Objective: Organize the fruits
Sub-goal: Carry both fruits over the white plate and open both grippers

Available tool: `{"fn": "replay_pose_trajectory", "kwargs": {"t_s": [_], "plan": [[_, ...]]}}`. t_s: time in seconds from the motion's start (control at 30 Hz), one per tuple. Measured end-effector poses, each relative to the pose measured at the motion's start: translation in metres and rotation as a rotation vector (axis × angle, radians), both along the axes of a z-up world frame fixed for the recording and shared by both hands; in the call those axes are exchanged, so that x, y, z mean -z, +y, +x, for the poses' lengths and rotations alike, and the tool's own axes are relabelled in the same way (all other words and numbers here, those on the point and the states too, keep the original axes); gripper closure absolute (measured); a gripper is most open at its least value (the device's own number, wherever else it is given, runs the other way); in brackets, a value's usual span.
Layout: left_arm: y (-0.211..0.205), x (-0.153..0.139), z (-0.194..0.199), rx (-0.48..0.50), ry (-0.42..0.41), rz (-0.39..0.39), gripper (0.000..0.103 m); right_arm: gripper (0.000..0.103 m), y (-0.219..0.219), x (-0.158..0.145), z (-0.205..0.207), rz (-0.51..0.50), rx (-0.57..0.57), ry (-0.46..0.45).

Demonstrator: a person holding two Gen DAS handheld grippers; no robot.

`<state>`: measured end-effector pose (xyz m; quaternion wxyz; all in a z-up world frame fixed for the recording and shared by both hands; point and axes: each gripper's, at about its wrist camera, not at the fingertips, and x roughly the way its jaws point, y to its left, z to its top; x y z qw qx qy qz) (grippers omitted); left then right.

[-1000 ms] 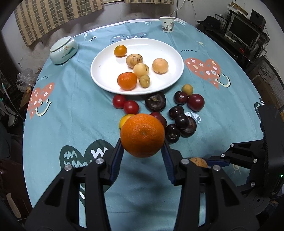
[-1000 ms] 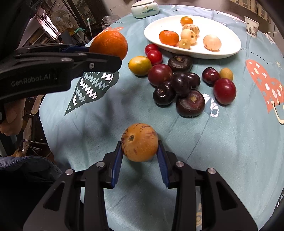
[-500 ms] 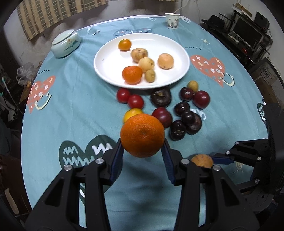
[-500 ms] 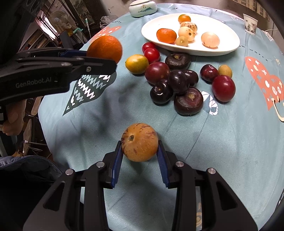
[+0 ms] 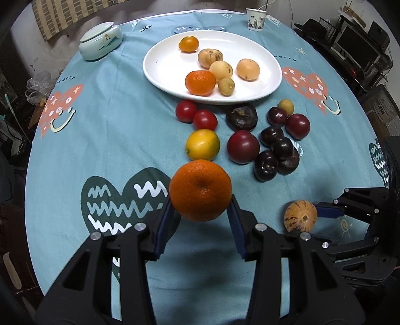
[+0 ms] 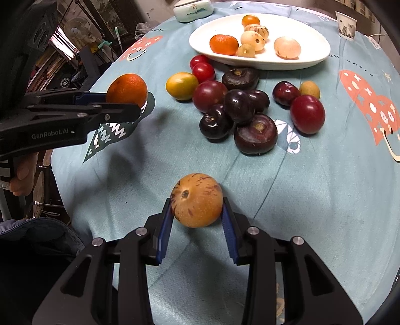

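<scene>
Teal cloth with heart prints covers the round table (image 5: 105, 140). In the left wrist view, a pale lidded bowl (image 5: 100, 44) sits at the upper left of the frame. Right of it, at top centre, a white plate (image 5: 160, 72) carries 6 fruits: 1 small orange-yellow one at the back, 1 tangerine (image 5: 200, 82) at the front, and 4 tan or pale ones beside them. A paper cup (image 5: 255, 16) stands at the top, right of the plate's far edge.

Below the plate, 2 red tomatoes (image 5: 195, 115) lie touching, with a yellow fruit (image 5: 202, 144) just under them. To their right spreads a cluster of dark plums (image 5: 273, 147), red and near-black, several touching; a small yellow-green fruit sits at its upper right.

At lower centre the left gripper (image 5: 200, 215) is clamped on a big orange (image 5: 200, 190), blue pads pressed to both its sides, held above the cloth. At the lower right of that frame the right gripper (image 5: 322, 212) grips a tan fruit with purple streaks (image 5: 300, 216).

In the right wrist view, a hand (image 6: 23, 175) at the left edge holds the left gripper, with the orange at upper left. At bottom centre the streaked fruit sits squeezed between the right gripper's blue pads, close over the cloth.
</scene>
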<state>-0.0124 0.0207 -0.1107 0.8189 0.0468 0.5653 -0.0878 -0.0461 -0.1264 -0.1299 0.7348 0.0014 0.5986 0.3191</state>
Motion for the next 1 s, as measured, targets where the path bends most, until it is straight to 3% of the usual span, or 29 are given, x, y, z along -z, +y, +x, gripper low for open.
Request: {"fn": "replay_pose_trajectory", "kwargs": {"t_s": [0.27, 0.53, 0.67, 0.83, 1.0], "plan": [[-0.005, -0.013, 0.030, 0.005, -0.026, -0.043, 0.059, 0.064, -0.001, -0.015, 0.016, -0.003, 0.007, -0.059], [-0.015, -0.043, 0.113, -0.036, -0.119, -0.086, 0.059, 0.065, -0.013, -0.057, 0.096, -0.003, 0.133, -0.239], [-0.020, -0.031, 0.161, -0.096, -0.088, -0.067, 0.059, 0.065, -0.011, -0.055, 0.147, -0.032, 0.181, -0.258], [-0.020, -0.016, 0.192, -0.132, -0.074, -0.074, 0.061, 0.064, -0.009, -0.042, 0.196, -0.075, 0.219, -0.262], [-0.020, -0.011, 0.208, -0.141, -0.072, -0.065, 0.052, 0.062, -0.003, -0.026, 0.232, -0.130, 0.227, -0.244]]}}
